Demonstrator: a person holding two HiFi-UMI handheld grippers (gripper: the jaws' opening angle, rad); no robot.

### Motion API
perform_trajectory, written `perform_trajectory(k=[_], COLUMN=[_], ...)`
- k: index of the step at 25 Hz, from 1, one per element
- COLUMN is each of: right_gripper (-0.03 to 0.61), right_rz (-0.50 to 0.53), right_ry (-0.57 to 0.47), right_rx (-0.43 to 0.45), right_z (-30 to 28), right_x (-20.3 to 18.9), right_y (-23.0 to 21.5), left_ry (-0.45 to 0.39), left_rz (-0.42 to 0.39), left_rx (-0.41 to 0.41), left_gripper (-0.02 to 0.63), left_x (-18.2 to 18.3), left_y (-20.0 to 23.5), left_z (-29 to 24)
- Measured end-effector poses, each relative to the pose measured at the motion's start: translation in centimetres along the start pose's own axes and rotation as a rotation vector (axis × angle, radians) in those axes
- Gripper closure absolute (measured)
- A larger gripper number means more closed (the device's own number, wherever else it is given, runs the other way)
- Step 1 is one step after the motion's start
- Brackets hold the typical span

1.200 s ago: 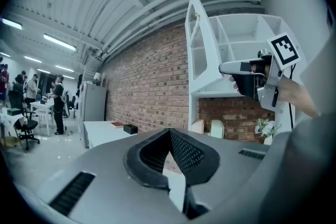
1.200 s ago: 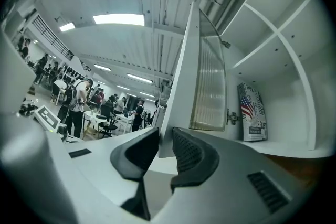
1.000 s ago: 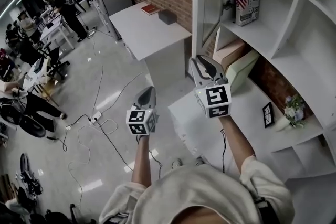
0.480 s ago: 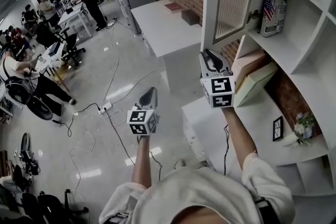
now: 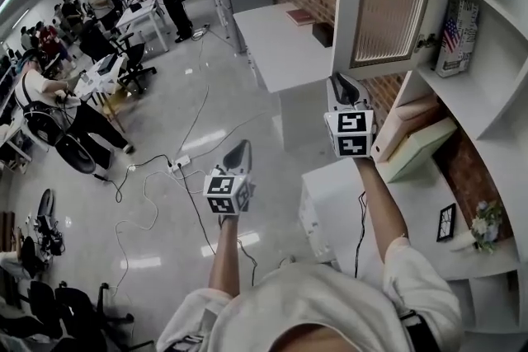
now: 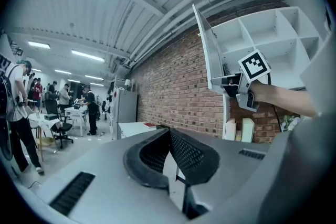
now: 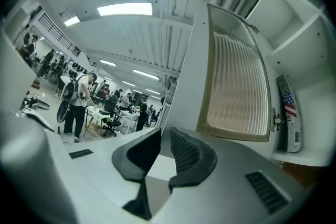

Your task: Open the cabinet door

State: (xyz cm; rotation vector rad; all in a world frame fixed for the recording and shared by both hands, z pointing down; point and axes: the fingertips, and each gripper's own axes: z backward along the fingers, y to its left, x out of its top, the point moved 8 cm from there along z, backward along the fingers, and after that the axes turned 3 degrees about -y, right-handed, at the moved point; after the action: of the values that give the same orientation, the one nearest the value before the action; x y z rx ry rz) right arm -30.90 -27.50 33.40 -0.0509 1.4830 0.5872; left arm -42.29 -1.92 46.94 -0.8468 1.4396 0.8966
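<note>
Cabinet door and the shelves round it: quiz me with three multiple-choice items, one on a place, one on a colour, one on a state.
1. Where does the flag-printed box stand?
A on the floor
B on a shelf
C on the white table

2. What colour is the frame of the cabinet door?
A black
B red
C white

3. How does the cabinet door stand?
A swung open
B shut flush
C taken off and lying on the floor

Answers:
1. B, the box stands upright on a white shelf, to the right of the door in the head view.
2. C, a white frame runs round the door's ribbed glass panel.
3. A, the door stands swung out from the shelves.
</note>
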Motion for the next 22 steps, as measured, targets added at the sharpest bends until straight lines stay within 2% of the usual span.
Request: perform_trajectory(k=[9, 16, 22], right_gripper=[0.506, 0.561, 0.565], right_rz=[-0.017, 0.001, -0.026], right_ry=[-0.019, -0.012, -0.008], right_rx=[0.003, 0.057, 0.009], right_z=[-0.6, 1.4, 4.0], right_x=[-0.5, -1.3, -3.1], right_y=[0.2, 1.1, -0.7], left_ry=[0.006, 0.01, 0.02], left_rz=[0.0, 0.0, -0.008], left_rx=[0.013, -0.043, -0.11], left_gripper=[0.588, 0.588, 0.588], left_x=[-0.5, -0.5, -0.6], left_y=[0.6, -1.0, -3.5], left_z=[-0.5, -1.7, -3.7])
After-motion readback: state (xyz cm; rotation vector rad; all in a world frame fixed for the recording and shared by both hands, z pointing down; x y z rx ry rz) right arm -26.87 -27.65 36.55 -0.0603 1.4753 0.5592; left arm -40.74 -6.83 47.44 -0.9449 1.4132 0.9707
